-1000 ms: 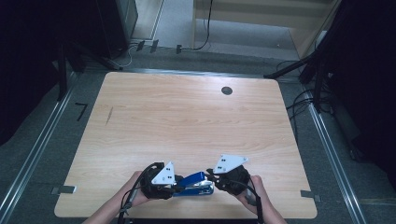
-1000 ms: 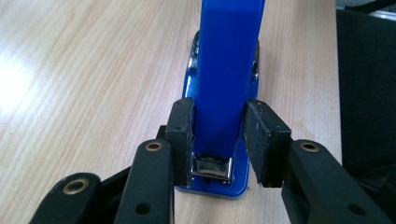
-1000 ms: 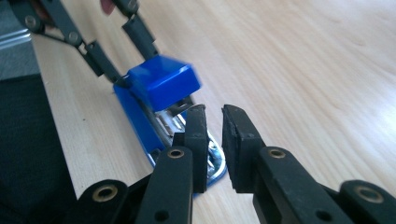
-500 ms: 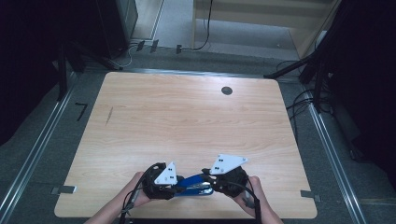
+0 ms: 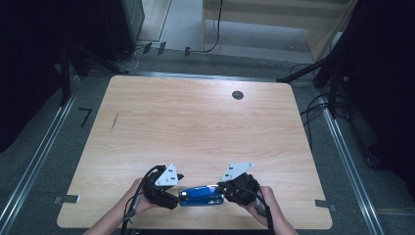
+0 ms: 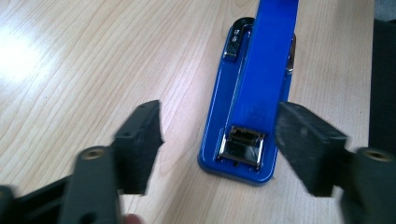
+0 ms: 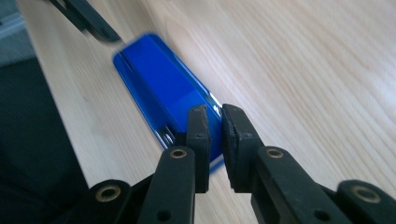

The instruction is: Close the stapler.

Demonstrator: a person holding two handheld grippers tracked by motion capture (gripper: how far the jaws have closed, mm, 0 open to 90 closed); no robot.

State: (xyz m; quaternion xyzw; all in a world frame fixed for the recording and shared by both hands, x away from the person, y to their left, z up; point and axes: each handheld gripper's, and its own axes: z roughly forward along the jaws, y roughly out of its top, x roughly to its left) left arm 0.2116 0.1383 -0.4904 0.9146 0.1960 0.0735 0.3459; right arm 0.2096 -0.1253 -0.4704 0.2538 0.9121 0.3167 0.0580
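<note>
A blue stapler (image 5: 199, 195) lies near the table's front edge, between my two grippers. In the left gripper view the stapler (image 6: 243, 93) points away, hinge end nearest. My left gripper (image 6: 219, 135) straddles that end; its jaws have just been opening and stand open, pads clear of the stapler's sides. From above, the left gripper (image 5: 173, 196) sits at the stapler's left end and the right gripper (image 5: 222, 191) at its right end. My right gripper (image 7: 214, 114) is shut on the stapler's (image 7: 163, 79) near end, with a thin blue and metal edge between the pads.
The wooden table (image 5: 195, 127) has a small dark round hole (image 5: 238, 95) at the back right. Its front edge runs just behind both hands. Cables and dark stands line the floor around the table.
The left gripper's jaws have spread apart from the stapler's hinge end. The right gripper has shifted slightly while staying on the stapler's other end. The stapler lies in about the same place.
</note>
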